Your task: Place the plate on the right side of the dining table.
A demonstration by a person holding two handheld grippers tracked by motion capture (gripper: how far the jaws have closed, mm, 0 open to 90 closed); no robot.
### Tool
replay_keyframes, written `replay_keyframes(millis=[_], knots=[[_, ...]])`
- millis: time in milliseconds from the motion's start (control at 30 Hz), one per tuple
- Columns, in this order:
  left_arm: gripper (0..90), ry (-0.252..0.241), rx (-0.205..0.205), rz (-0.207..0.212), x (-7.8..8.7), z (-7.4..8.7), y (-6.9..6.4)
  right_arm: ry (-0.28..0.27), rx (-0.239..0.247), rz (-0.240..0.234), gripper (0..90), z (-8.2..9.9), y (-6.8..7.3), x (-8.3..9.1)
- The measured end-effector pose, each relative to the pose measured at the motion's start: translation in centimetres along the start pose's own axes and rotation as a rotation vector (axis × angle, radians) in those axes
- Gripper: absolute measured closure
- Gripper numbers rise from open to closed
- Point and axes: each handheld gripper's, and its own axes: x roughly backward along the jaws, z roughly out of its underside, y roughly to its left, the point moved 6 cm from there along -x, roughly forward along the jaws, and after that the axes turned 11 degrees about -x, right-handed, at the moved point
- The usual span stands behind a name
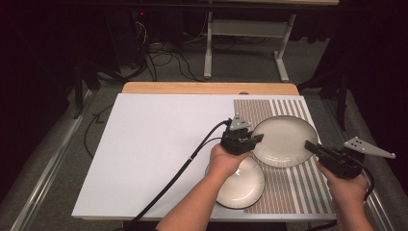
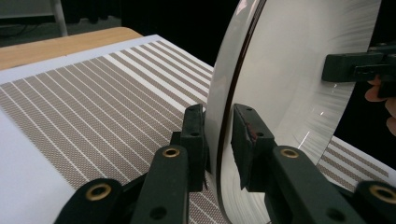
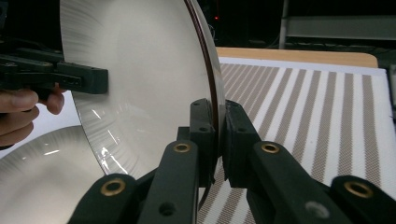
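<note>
Both my tools, left tool (image 1: 257, 138) and right tool (image 1: 310, 145), clamped on the upper plate (image 1: 284, 139), carrying it; not yet stacked on the near plate (image 1: 243, 185).

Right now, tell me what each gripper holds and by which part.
Both hold the larger plate by its rim: the left gripper on its left edge, the right gripper on its right edge.

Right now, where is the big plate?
In the high view the big plate is at the table's right side, over the striped mat, between the left gripper and right gripper.
</note>
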Motion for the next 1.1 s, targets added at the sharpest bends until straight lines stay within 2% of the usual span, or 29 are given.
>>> replay_keyframes(millis=[67, 133, 300, 367, 567, 733, 1100], knots=[[74.6, 0.003, 0.001, 0.002, -0.3, 0.0, 0.0, 0.001, 0.001, 0.009, 86.0, 0.1, -0.2, 0.1], [74.2, 0.01, -0.002, 0.004, -1.4, 0.1, -0.1, 0.002, -0.011, 0.026, 86.0, 0.3, -0.9, 0.2], [73.8, 0.039, 0.012, 0.004, -2.5, 0.6, -0.1, 0.015, -0.031, 0.042, 85.9, 0.9, -2.0, 0.1], [73.5, 0.062, 0.029, 0.001, -3.1, 1.0, 0.1, 0.028, -0.046, 0.046, 85.9, 1.3, -2.5, -0.3], [72.4, 0.095, 0.059, 0.001, -3.7, 1.8, 0.6, 0.054, -0.056, 0.065, 86.0, 2.0, -2.9, -1.0], [72.6, 0.112, 0.044, 0.0, -3.7, 2.2, 0.4, 0.067, -0.065, 0.062, 86.0, 2.4, -3.0, -1.1], [72.5, 0.148, 0.06, -0.004, -3.7, 3.4, 0.6, 0.104, -0.049, 0.07, 86.0, 3.1, -2.8, -1.6]])
